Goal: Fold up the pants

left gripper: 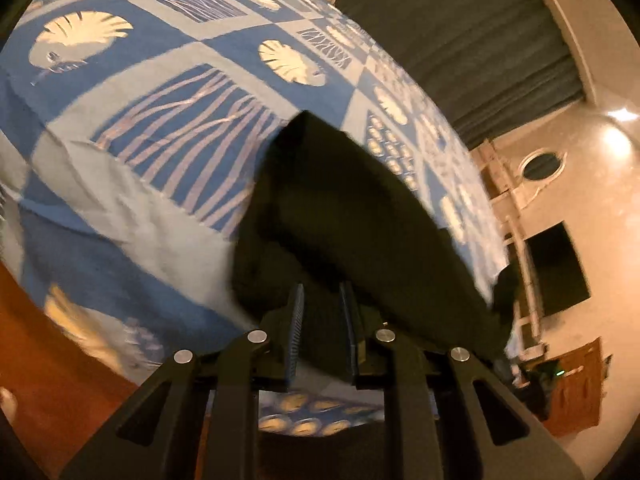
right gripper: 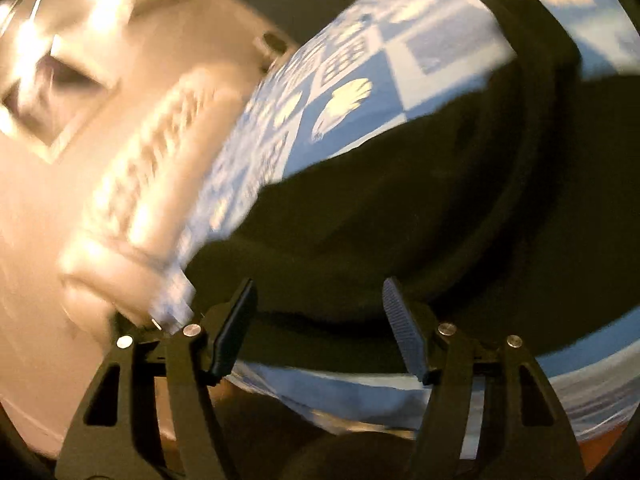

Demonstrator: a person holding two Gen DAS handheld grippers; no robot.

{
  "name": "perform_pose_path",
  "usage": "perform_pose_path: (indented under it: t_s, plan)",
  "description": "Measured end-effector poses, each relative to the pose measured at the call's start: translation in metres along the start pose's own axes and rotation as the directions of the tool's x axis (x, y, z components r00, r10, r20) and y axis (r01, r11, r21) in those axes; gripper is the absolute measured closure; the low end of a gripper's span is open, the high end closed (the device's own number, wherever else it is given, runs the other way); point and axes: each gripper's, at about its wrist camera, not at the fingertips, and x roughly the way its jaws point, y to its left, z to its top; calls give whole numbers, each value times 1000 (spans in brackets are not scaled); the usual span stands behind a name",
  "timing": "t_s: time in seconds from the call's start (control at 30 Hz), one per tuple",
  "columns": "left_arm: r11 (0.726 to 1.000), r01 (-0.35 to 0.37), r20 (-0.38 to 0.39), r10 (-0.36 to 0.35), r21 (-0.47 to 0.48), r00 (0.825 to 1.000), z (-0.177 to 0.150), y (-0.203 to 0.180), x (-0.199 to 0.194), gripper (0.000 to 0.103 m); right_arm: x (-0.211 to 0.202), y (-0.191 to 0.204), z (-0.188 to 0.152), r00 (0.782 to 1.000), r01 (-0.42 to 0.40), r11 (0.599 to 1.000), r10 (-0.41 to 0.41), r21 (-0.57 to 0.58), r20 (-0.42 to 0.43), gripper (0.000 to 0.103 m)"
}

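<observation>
Left gripper (left gripper: 322,320): black angular linkage arms with triangular cut-outs, four round silver pivot pins, dark blue ribbed finger pads (left gripper: 296,332). Right gripper (right gripper: 320,328): identical black arms, silver pins, ribbed pads (right gripper: 404,332).

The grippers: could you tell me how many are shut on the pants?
1: the left gripper pinches the dark pants; the right gripper is open around their edge.
</observation>
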Motion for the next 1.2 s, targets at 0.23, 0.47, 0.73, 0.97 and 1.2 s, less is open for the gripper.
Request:
perform_pose_path:
  t_s: [0.23,0.47,0.73,0.97,1.2]
  plan:
    - [993,-70,12,71,-98,997,8,5,43,84,14,-10,0,999,1,997,-3,77,35,38]
    - [967,5,90,19,-256,996,14,20,56,82,13,-17,-7,999,-14,994,8,111,52,37]
    - [921,221,196,-164,-320,967,2,28,43,22,9,-20,-11,998,-22,992,16,121,54,36]
    - [959,112,198,-61,-261,978,17,13,51,44,10,-21,-16,998,-22,991,13,130,68,36]
    - [924,89,170,-27,-372,985,11,36,57,89,-5,-17,-23,992,26,983,-47,181,116,36]
